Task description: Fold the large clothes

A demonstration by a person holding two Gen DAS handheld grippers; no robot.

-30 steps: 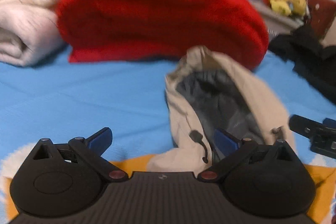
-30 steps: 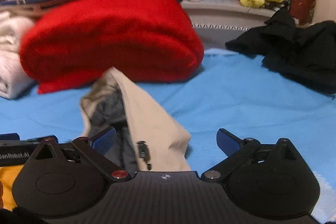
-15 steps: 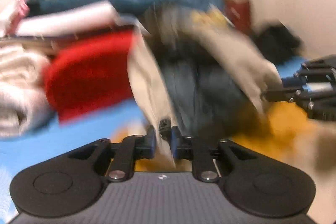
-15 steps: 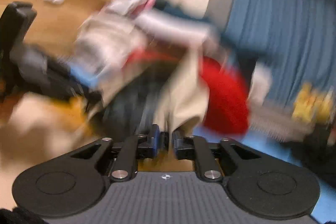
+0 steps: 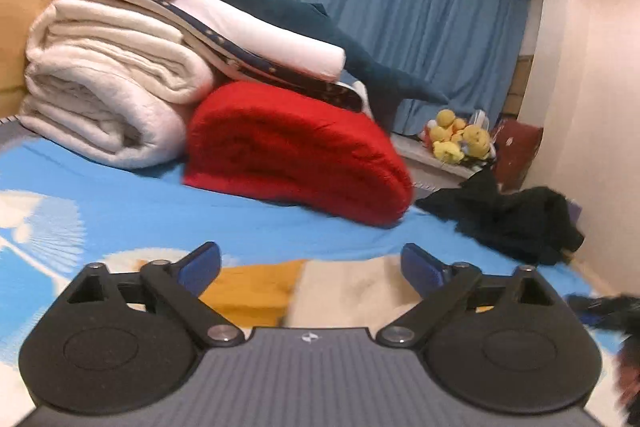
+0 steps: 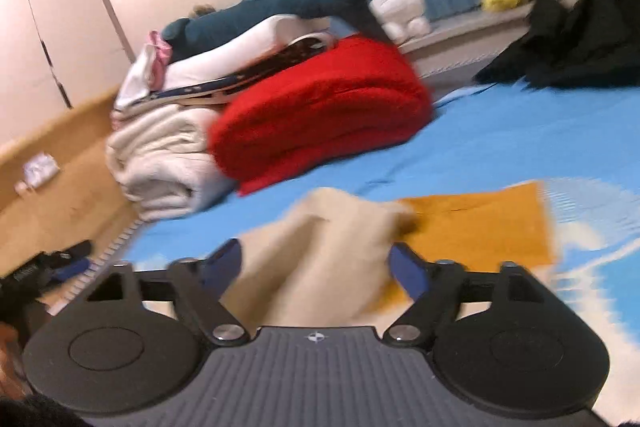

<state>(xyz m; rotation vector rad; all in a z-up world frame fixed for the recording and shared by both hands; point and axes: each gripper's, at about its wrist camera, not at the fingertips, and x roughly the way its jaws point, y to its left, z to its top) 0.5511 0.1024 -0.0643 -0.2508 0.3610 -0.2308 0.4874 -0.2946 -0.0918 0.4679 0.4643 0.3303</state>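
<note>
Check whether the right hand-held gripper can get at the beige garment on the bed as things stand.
Probably yes. The right hand-held gripper has just been opening, and the beige garment lies right between its blue fingers, the pads not pressing it. Nothing stands between them; the red blanket sits farther back.

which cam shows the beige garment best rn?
Right wrist: the beige garment rises as a folded mound between the open right gripper. Left wrist catches only a blurred beige strip beyond the open left gripper.
</note>
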